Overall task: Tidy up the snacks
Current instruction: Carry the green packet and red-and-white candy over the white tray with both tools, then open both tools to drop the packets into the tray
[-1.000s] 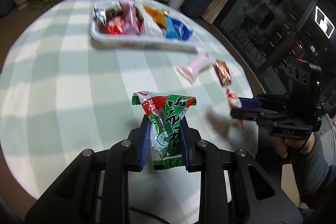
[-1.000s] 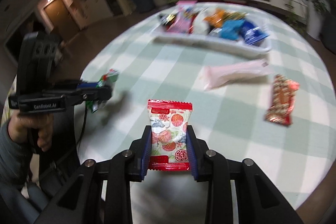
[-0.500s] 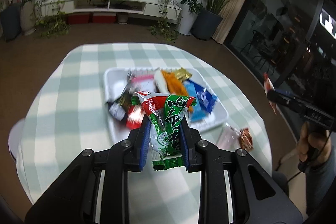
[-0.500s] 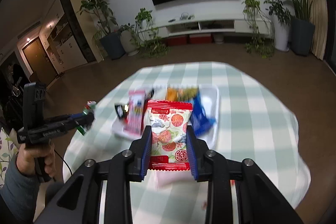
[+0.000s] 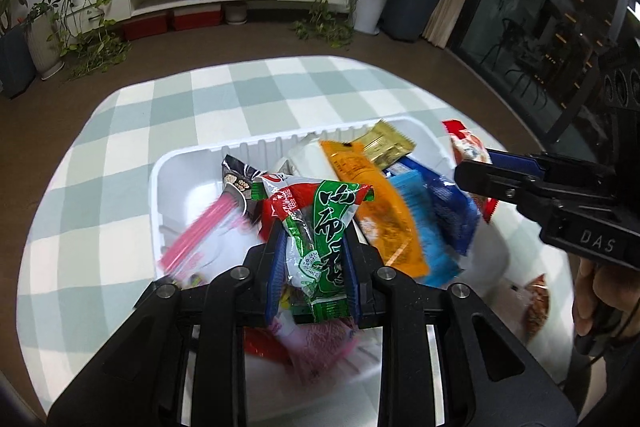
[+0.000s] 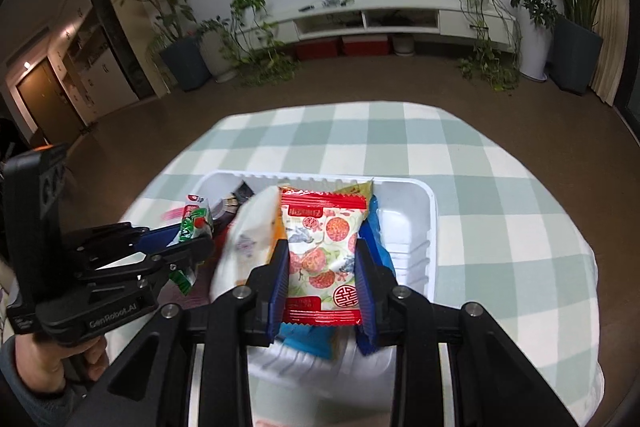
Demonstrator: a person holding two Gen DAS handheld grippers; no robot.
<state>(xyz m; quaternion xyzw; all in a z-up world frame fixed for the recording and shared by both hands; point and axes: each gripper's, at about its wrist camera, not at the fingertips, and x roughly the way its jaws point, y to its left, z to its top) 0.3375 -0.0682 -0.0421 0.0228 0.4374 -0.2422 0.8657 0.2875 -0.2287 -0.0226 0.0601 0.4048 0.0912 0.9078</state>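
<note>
My left gripper (image 5: 316, 263) is shut on a green and red snack packet (image 5: 320, 231) and hangs over the white tray (image 5: 172, 167). Below it lie an orange packet (image 5: 376, 203), a blue packet (image 5: 432, 227), a gold packet (image 5: 390, 143) and a pink-striped bag (image 5: 208, 227). My right gripper (image 6: 322, 279) is shut on a red-edged packet with fruit pictures (image 6: 322, 251), above the tray's (image 6: 416, 207) right half. Each view shows the other gripper: the right gripper (image 5: 472, 179) at the tray's right edge, the left gripper (image 6: 188, 239) over the tray's left side.
The tray sits on a round table with a green and white checked cloth (image 5: 248, 99). A brown-red packet (image 5: 536, 303) lies on the cloth right of the tray. A person's hand (image 6: 44, 367) holds the left gripper's handle. Plants and a low white cabinet stand beyond the table.
Both grippers have travelled from the table's near side to above the tray, each still gripping its packet. The loose packets on the cloth have dropped out of the middle of both views.
</note>
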